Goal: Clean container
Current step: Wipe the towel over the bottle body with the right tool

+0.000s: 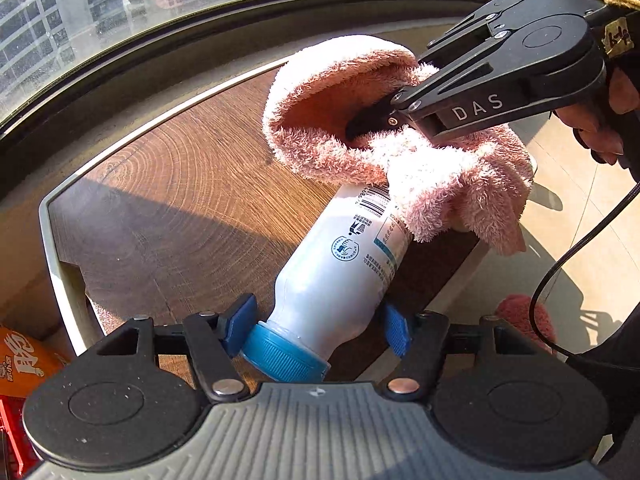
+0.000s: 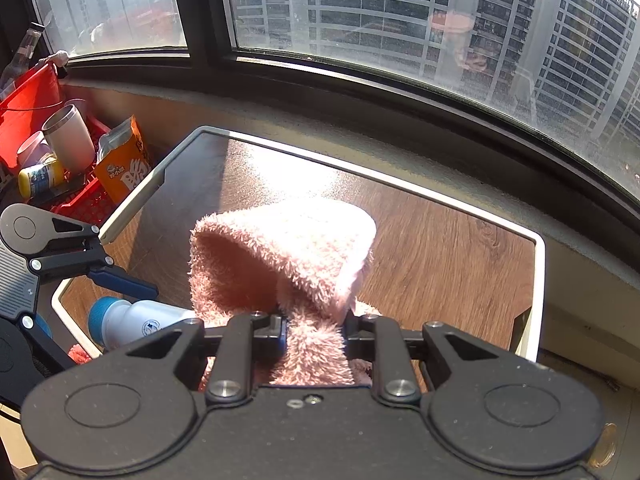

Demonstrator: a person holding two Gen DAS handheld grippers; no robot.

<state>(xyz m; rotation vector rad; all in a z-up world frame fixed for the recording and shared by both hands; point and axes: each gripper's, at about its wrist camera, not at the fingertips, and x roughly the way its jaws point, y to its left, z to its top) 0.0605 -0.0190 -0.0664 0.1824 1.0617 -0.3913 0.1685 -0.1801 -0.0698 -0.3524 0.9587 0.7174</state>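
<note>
A white plastic bottle (image 1: 340, 272) with a blue cap (image 1: 280, 356) lies tilted over the wooden tray table (image 1: 160, 184). My left gripper (image 1: 318, 324) is shut on the bottle's shoulder, a blue pad on each side. A fluffy pink cloth (image 1: 440, 176) drapes over the bottle's far end and hides it. My right gripper (image 1: 372, 120), black and marked DAS, is shut on that cloth from the upper right. In the right wrist view the cloth (image 2: 288, 248) is bunched between my right gripper (image 2: 314, 332) fingers. The bottle (image 2: 136, 320) and left gripper (image 2: 96, 308) sit at the left.
The table has a raised white rim (image 2: 538, 280) and stands against a window sill (image 2: 360, 120). A red crate (image 2: 80, 200) to the left holds a cup (image 2: 68, 140), an orange snack bag (image 2: 126, 164) and a yellow jar (image 2: 40, 178). A cable (image 1: 560, 272) hangs at the right.
</note>
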